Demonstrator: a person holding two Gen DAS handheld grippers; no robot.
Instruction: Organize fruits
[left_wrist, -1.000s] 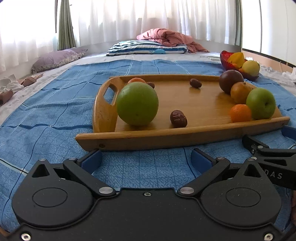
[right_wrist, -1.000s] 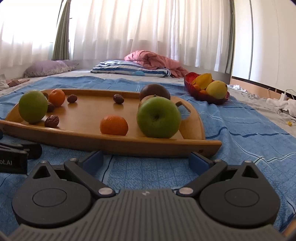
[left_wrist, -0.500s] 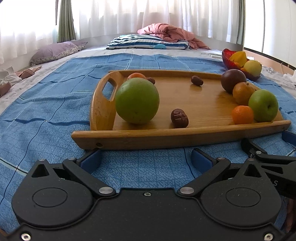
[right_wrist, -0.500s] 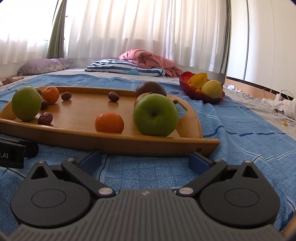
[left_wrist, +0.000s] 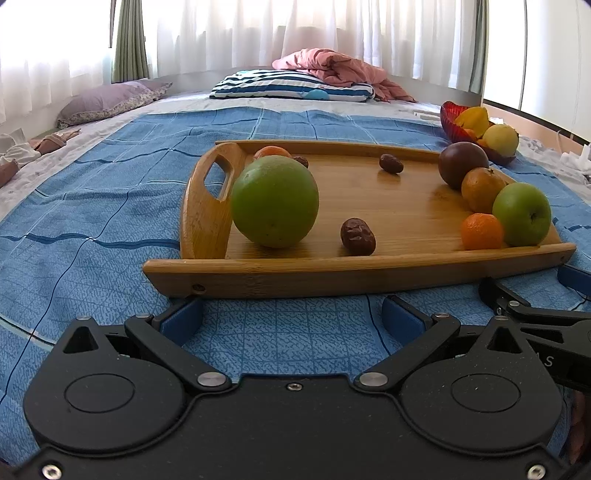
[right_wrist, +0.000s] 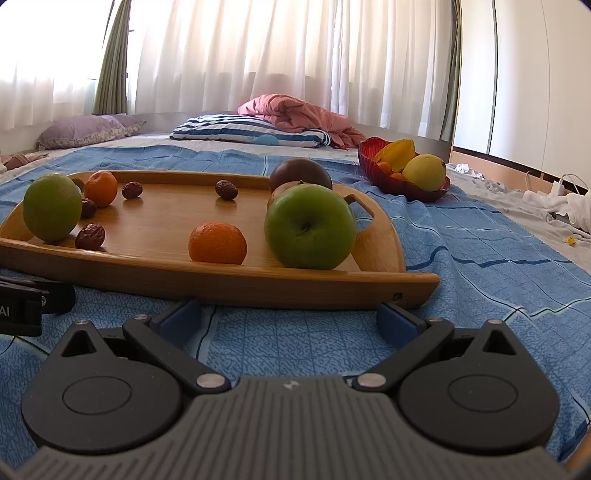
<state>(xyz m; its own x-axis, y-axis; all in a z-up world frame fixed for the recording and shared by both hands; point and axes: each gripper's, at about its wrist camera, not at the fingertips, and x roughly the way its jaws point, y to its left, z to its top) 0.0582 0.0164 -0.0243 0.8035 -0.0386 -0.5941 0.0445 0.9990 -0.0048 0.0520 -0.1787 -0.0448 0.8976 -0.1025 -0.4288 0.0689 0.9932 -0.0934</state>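
Observation:
A wooden tray (left_wrist: 354, 275) (right_wrist: 258, 284) lies on the blue bedspread. On it are a large green citrus (left_wrist: 275, 201) (right_wrist: 52, 206), a green apple (left_wrist: 521, 214) (right_wrist: 310, 226), small oranges (left_wrist: 482, 231) (right_wrist: 217, 242), a dark purple fruit (left_wrist: 463, 163) (right_wrist: 300, 171) and several dried dates (left_wrist: 357, 236) (right_wrist: 89, 236). My left gripper (left_wrist: 291, 319) is open and empty just before the tray's near left rim. My right gripper (right_wrist: 290, 321) is open and empty before the near right rim.
A red bowl (left_wrist: 452, 120) (right_wrist: 384, 177) with yellow fruit stands beyond the tray's right end. Pillows (left_wrist: 288, 85) and a pink blanket (right_wrist: 295, 114) lie at the far end of the bed. White clothes (right_wrist: 557, 201) lie on the right.
Both grippers have shifted slightly, the views tilting a little upward and toward the tray. The fruit has not moved.

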